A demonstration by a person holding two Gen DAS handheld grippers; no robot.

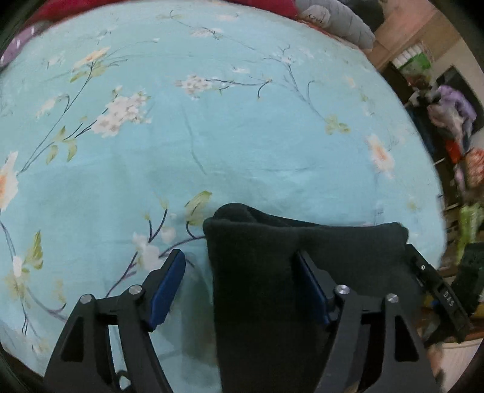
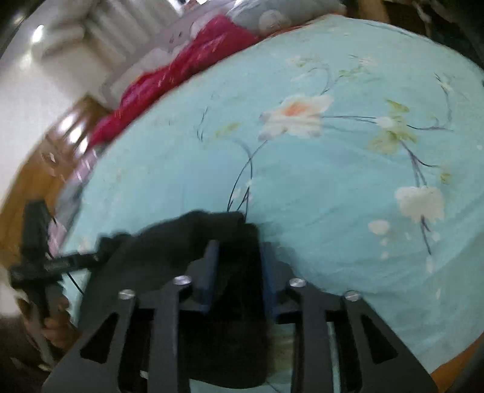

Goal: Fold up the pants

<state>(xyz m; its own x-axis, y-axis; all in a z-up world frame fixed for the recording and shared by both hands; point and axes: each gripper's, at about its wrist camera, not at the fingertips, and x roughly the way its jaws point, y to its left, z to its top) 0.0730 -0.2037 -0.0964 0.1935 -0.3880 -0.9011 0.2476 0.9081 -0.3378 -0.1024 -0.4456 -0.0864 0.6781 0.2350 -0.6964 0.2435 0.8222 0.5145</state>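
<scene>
The black pants hang bunched above a light blue floral bedsheet. In the left wrist view my left gripper stands open, its blue pads wide apart, with the pants draped between them and over the right finger. In the right wrist view my right gripper is shut on a fold of the black pants, which bunches up between its blue pads. The left gripper shows at the left edge of the right wrist view. The rest of the pants is hidden below both grippers.
A red blanket and a grey pillow lie at the far edge of the bed. Piles of clothes and clutter stand beyond the bed's right side. A wooden floor lies past the left side.
</scene>
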